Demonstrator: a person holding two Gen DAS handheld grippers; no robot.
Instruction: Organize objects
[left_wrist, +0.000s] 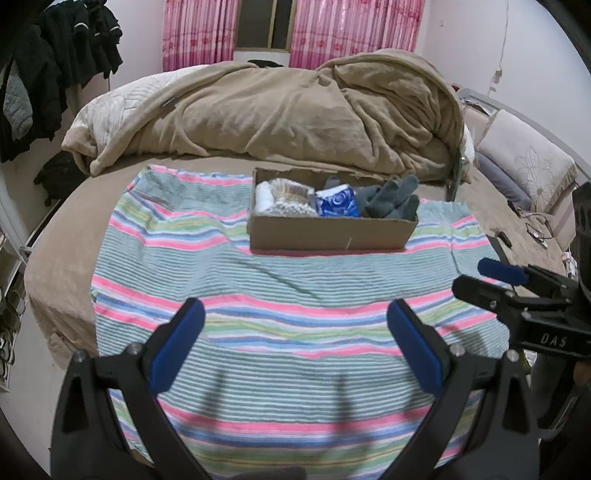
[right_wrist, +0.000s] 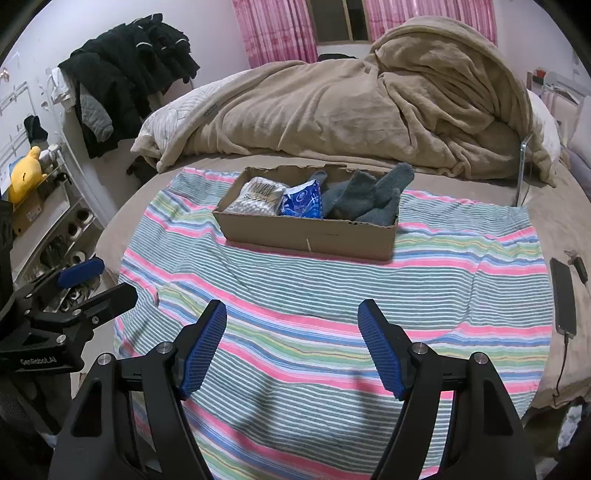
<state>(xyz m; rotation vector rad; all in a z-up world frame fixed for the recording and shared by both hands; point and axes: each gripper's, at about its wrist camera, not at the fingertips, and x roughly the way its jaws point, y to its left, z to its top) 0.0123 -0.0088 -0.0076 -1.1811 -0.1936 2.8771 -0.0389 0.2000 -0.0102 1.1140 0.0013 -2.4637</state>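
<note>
A cardboard box stands on a striped cloth on the bed. In it lie a bag of cotton swabs, a blue packet and grey socks. My left gripper is open and empty above the near part of the cloth; it also shows at the left edge of the right wrist view. My right gripper is open and empty, beside the left one.
A heaped beige blanket lies behind the box. A phone on a cable lies at the bed's right edge. Dark clothes hang at the left, above shelves with a yellow plush toy. Pillows are at the right.
</note>
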